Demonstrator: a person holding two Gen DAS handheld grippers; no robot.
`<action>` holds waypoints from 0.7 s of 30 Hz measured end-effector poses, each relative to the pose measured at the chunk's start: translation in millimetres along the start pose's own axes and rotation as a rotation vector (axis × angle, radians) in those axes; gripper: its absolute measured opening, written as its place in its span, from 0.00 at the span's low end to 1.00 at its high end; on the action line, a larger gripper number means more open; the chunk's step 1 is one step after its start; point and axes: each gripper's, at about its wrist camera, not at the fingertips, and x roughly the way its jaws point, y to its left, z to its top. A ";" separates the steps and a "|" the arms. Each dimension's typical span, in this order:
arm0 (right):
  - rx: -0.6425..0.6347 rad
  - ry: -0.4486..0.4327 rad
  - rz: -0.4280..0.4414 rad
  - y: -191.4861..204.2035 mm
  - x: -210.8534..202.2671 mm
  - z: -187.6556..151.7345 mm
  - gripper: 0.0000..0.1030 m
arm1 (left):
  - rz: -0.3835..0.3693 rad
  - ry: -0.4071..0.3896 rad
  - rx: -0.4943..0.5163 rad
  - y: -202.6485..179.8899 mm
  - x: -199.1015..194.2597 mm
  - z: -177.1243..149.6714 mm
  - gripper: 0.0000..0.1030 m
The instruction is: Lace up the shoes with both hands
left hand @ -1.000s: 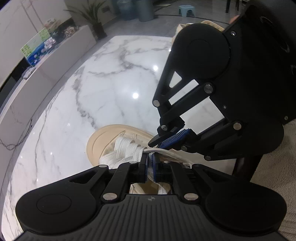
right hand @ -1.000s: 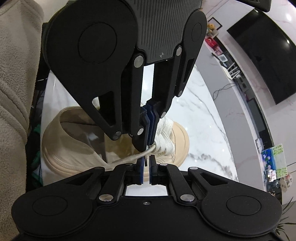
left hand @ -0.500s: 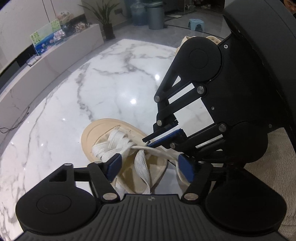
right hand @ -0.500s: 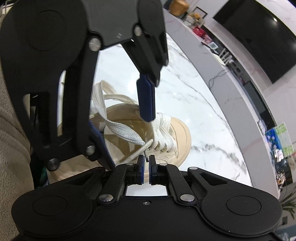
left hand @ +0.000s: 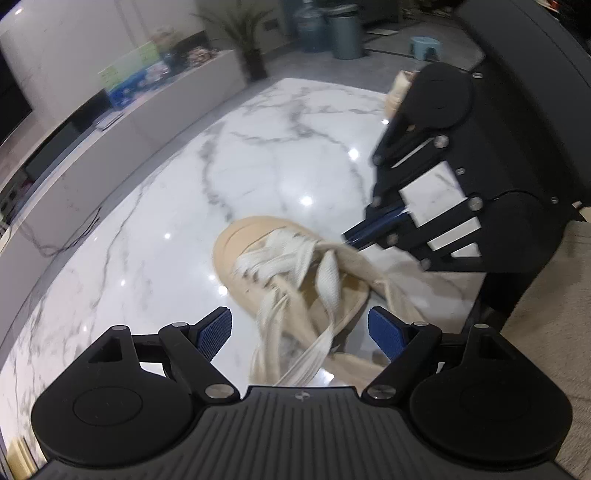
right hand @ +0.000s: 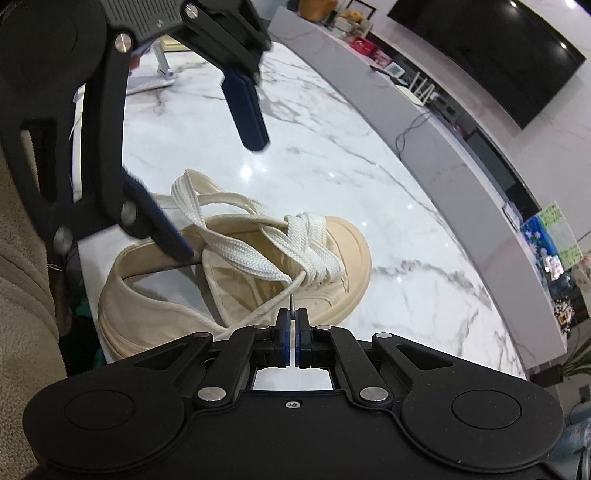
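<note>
Here, in the left wrist view: the left gripper (left hand: 300,332) stood with its jaws spread wide, the blue ribbed pads (left hand: 214,334) well apart and holding nothing. Between and beyond them a beige canvas shoe (left hand: 258,258) lay on the white marble table (left hand: 155,206), toe pointing away from the camera. A flat white shoelace (left hand: 325,273) crossed the upper in several passes, with a loose length trailing toward the camera between the pads; this part was blurred. The right gripper (left hand: 351,236) entered from the right, its blue pads drawn together at the shoe's right side, near the lace. Background: a long low white cabinet (left hand: 122,122), a potted plant (left hand: 251,48), a grey bin (left hand: 345,35).

Right wrist view: the right gripper (right hand: 292,325) had its jaws nearly closed, pinching the thin tip of the shoelace (right hand: 251,254) between the blue pads (right hand: 282,343). The lace ran taut from that tip up to the eyelets near the toe. The shoe (right hand: 155,310) lay on the table (right hand: 369,192) near its edge, toe to the right. The left gripper (right hand: 214,195) hung above the shoe, jaws wide, one pad high, the other low beside the shoe's opening, gripping nothing. A dark television (right hand: 498,48) was on the wall beyond.
</note>
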 end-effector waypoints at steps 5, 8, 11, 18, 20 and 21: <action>0.059 0.047 -0.040 -6.9 5.1 3.3 0.00 | 0.024 -0.009 -0.065 6.9 -5.8 -5.3 0.78; 0.114 0.076 -0.068 -15.3 7.0 1.0 0.00 | 0.027 -0.015 -0.094 9.7 -8.3 -8.0 0.78; 0.172 0.103 -0.091 -21.7 5.1 -3.2 0.00 | 0.020 -0.017 -0.104 9.8 -9.5 -10.0 0.78; 0.270 0.166 -0.152 -12.5 -28.8 -51.2 0.00 | 0.001 -0.025 -0.126 8.1 -10.3 -12.3 0.78; 0.289 0.183 -0.163 -12.3 -32.3 -59.7 0.00 | -0.005 -0.028 -0.127 6.1 -8.7 -11.6 0.78; 0.302 0.195 -0.169 -12.5 -34.4 -64.7 0.00 | -0.010 -0.029 -0.125 4.3 -8.1 -11.1 0.78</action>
